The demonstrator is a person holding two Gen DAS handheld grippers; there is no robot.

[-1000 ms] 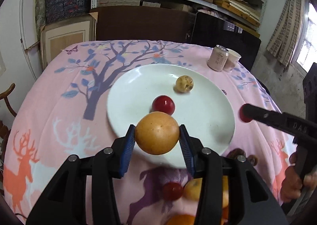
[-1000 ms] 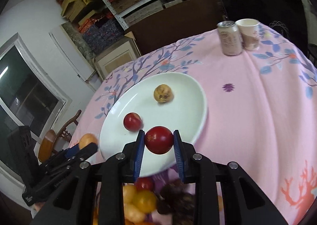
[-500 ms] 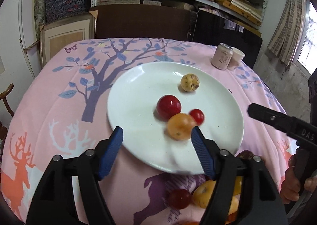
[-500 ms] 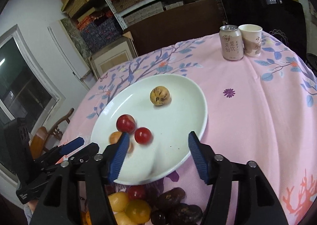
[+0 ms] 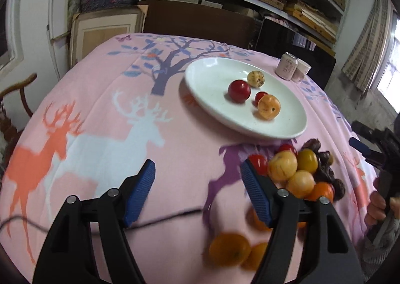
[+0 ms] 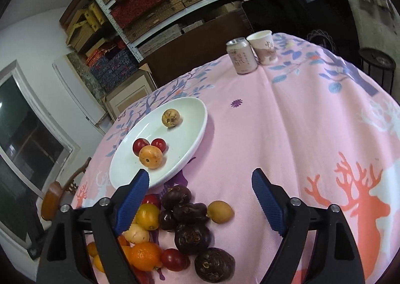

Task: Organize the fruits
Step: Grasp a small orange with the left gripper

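Both tongs just dropped their loads: orange fruit (image 5: 268, 106) and small red one (image 6: 158, 144) now on the plate (image 5: 207, 89). Left tongs (image 5: 197, 190) and right tongs (image 6: 198, 197) gape empty, right jaws just widened. Pile (image 6: 185, 229) next: smooth round ones, wrinkly dark ones on cloth surface (image 6: 300, 134)
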